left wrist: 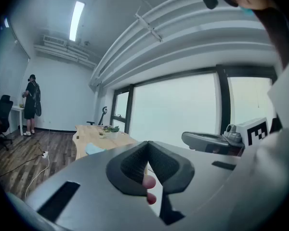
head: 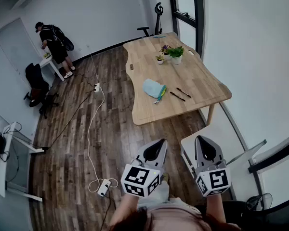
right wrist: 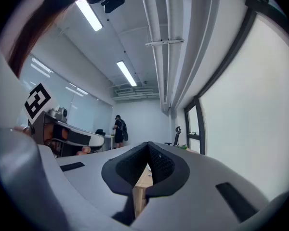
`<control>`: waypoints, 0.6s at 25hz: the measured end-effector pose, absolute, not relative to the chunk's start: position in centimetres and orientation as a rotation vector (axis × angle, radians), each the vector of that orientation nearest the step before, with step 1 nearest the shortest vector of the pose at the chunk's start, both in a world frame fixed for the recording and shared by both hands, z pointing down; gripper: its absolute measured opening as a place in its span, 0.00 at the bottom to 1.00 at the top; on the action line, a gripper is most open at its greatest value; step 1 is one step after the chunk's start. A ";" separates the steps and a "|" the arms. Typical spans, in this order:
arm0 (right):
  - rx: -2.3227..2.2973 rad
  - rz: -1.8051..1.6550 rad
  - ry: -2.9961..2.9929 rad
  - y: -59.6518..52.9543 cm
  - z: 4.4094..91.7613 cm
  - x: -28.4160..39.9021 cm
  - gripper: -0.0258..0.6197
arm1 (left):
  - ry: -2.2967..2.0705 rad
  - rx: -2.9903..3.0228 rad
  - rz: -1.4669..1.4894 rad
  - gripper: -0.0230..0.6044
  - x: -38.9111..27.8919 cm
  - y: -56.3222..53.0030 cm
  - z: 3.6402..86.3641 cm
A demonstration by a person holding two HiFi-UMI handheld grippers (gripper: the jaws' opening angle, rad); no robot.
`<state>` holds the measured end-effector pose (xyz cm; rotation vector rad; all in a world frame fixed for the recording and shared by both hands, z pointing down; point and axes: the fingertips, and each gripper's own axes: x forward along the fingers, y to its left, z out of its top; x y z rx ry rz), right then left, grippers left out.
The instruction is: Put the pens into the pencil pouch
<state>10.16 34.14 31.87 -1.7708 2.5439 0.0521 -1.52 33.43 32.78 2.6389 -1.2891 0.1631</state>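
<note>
A light blue pencil pouch (head: 154,89) lies on the wooden table (head: 202,76), far ahead of me. Two dark pens (head: 177,96) (head: 183,92) lie side by side just right of the pouch. My left gripper (head: 160,145) and right gripper (head: 204,143) hang low over the floor, well short of the table, side by side. Both are shut with nothing between their pads. In the left gripper view the shut left gripper (left wrist: 148,147) points toward the table (left wrist: 89,134) and the pouch (left wrist: 93,149). The right gripper view shows the right gripper (right wrist: 148,149) shut, with table wood behind the jaws.
Two small potted plants (head: 175,53) stand at the table's far half. A person (head: 53,42) stands at a white desk at the back left, near a black chair (head: 36,83). A white cable and power strip (head: 104,187) lie on the wood floor. A white surface (head: 191,144) sits by my right gripper.
</note>
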 end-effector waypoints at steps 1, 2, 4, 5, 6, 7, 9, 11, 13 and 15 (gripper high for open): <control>-1.767 0.051 2.546 33.7 32.0 10.2 0.04 | -1.287 2.639 0.162 0.04 -1.4 32.9 33.0; -1.764 0.051 2.549 33.2 32.2 10.1 0.04 | -1.285 2.640 0.161 0.04 -1.4 32.4 33.1; -1.762 0.055 2.559 32.4 32.5 9.9 0.04 | -1.281 2.641 0.161 0.04 -1.4 31.4 33.4; -1.764 0.058 2.564 31.9 32.6 9.7 0.04 | -1.278 2.641 0.162 0.04 -1.4 30.9 33.5; -1.767 0.062 2.567 31.5 32.7 9.5 0.04 | -1.274 2.642 0.163 0.04 -1.5 30.5 33.6; -1.769 0.063 2.570 31.1 32.7 9.3 0.04 | -1.269 2.642 0.164 0.04 -1.7 30.0 33.6; -1.772 0.061 2.576 30.1 32.8 8.8 0.04 | -1.260 2.643 0.167 0.04 -1.9 28.9 33.8; -1.774 0.055 2.584 28.8 33.1 8.4 0.04 | -1.252 2.640 0.166 0.04 -2.2 27.6 34.1; -1.781 0.045 2.594 27.6 33.4 8.0 0.04 | -1.245 2.638 0.165 0.04 -2.5 26.2 34.3; -1.788 0.029 2.596 26.3 33.7 7.7 0.04 | -1.235 2.638 0.165 0.04 -2.8 24.8 34.4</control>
